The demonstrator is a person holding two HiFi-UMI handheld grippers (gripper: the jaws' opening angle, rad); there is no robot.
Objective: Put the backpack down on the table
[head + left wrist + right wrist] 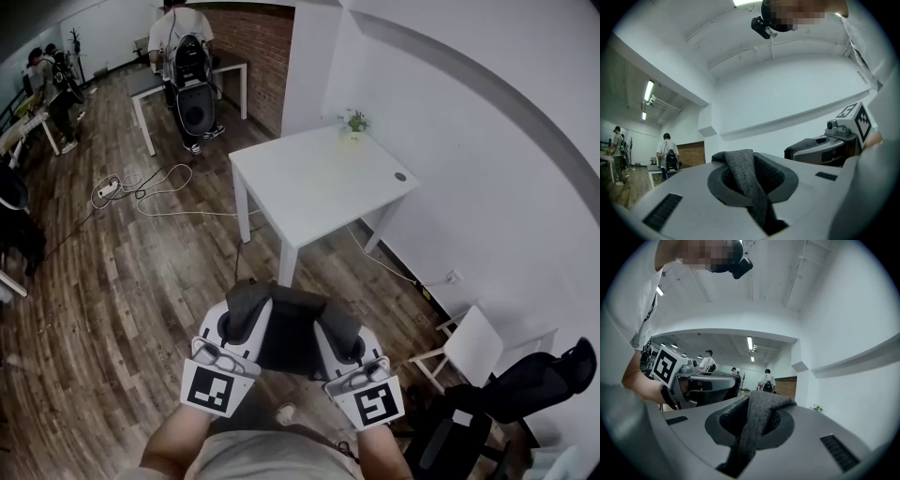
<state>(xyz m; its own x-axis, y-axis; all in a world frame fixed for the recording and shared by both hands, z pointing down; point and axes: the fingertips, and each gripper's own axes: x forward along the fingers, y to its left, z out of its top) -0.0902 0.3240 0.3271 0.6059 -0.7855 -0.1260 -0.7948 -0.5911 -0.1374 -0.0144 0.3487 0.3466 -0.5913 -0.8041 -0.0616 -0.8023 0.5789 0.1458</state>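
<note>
In the head view the dark grey backpack hangs close to my body, between both grippers. My left gripper is shut on the left strap. In the left gripper view that woven grey strap runs through the left gripper. My right gripper is shut on the other strap. That strap also shows pinched in the right gripper in its own view. The white table stands ahead, apart from the backpack.
A small potted plant sits at the table's far corner. A white wall runs along the right. White cable lies on the wood floor to the left. A white chair and a black office chair stand at lower right. People stand at far tables.
</note>
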